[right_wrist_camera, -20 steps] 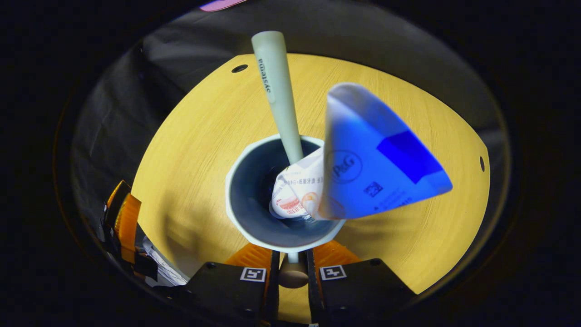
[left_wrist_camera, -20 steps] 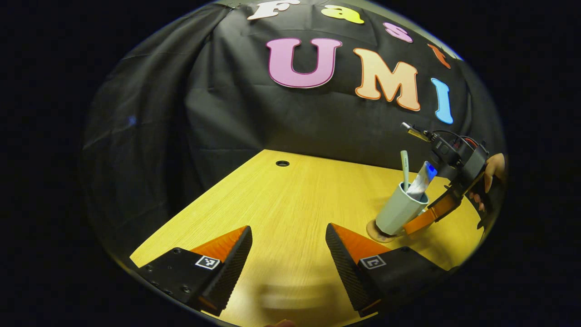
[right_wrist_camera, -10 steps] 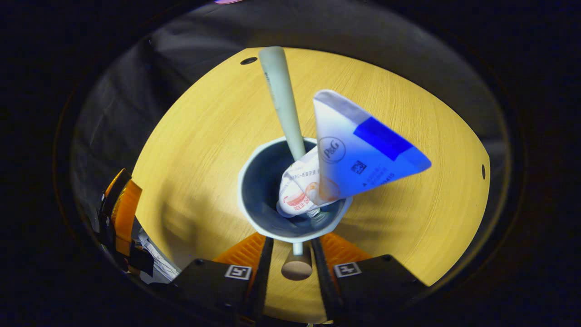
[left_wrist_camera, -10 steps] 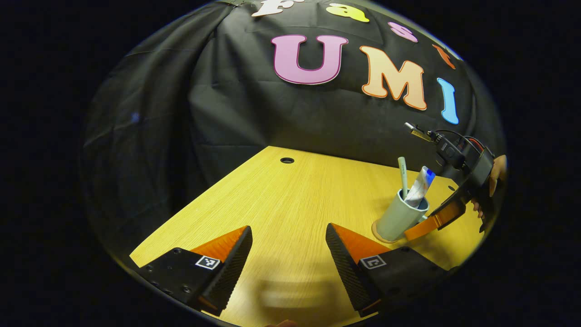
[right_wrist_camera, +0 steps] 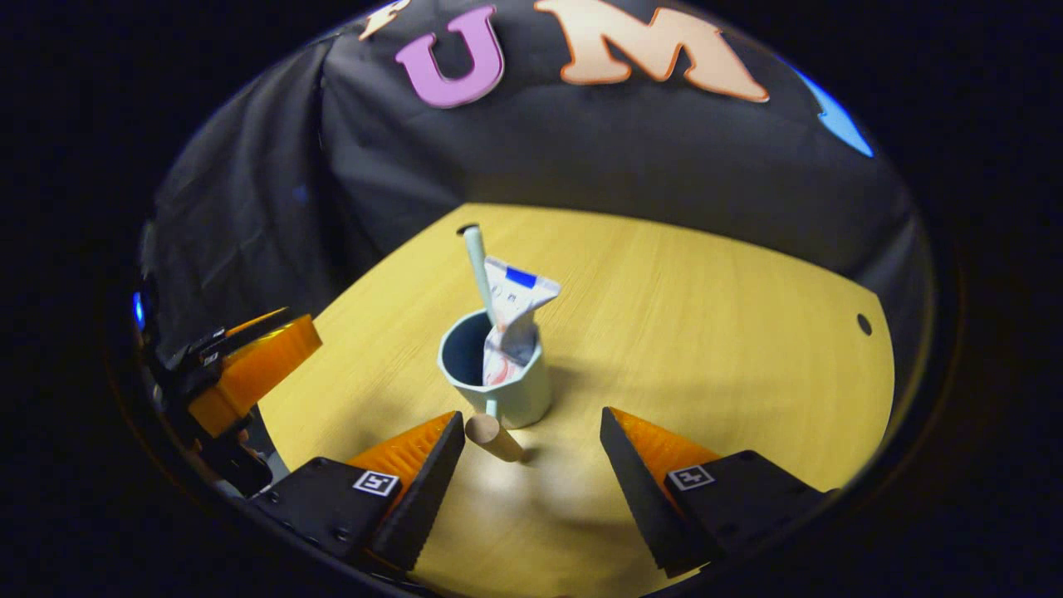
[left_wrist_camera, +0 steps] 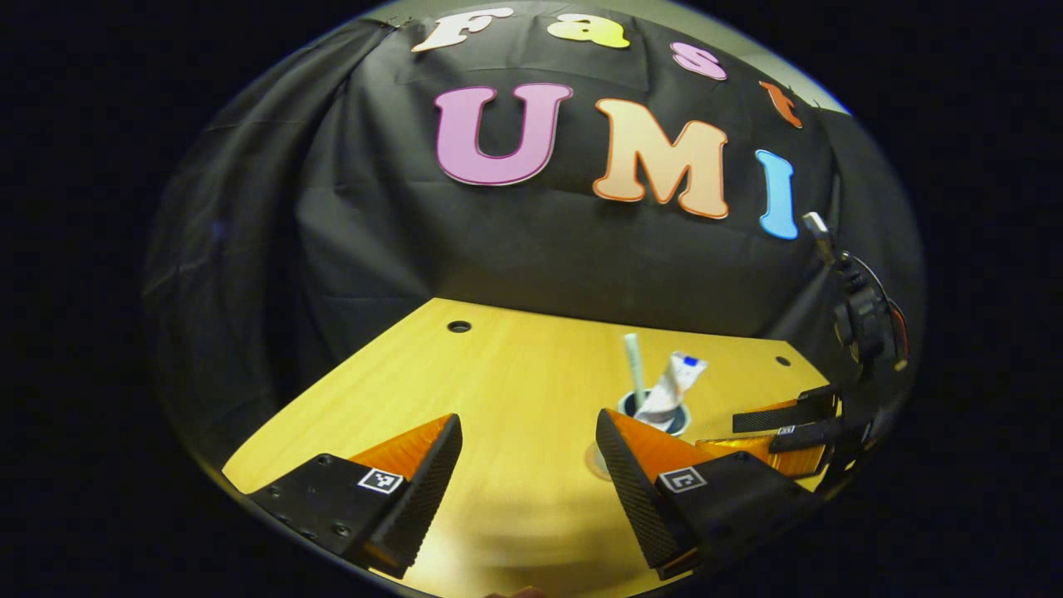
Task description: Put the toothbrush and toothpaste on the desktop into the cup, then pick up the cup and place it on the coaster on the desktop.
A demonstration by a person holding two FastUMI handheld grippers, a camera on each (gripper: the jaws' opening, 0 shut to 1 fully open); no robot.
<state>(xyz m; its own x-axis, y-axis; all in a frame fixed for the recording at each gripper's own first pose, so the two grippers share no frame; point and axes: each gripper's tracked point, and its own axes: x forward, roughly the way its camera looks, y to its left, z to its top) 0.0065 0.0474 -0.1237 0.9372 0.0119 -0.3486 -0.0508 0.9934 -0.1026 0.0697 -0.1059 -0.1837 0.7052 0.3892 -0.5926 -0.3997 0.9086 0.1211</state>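
Cup [right_wrist_camera: 507, 378] stands free — probably on coaster [left_wrist_camera: 595, 459].

Both grippers, left [left_wrist_camera: 527, 465] and right [right_wrist_camera: 531, 473], have wedge fingers with ribbed inner faces on black bodies, screws showing, each finger with a small square black-and-white marker.

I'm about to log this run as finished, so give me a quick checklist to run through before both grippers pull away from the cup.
1. Toothbrush in cup: ok.
2. Toothpaste in cup: ok.
3. Cup upright on desk: ok.
4. Right gripper open, off the cup handle: ok.
5. Left gripper open, holding nothing: ok.
6. Cup centred on coaster: cannot tell; just an edge shows beside a finger.
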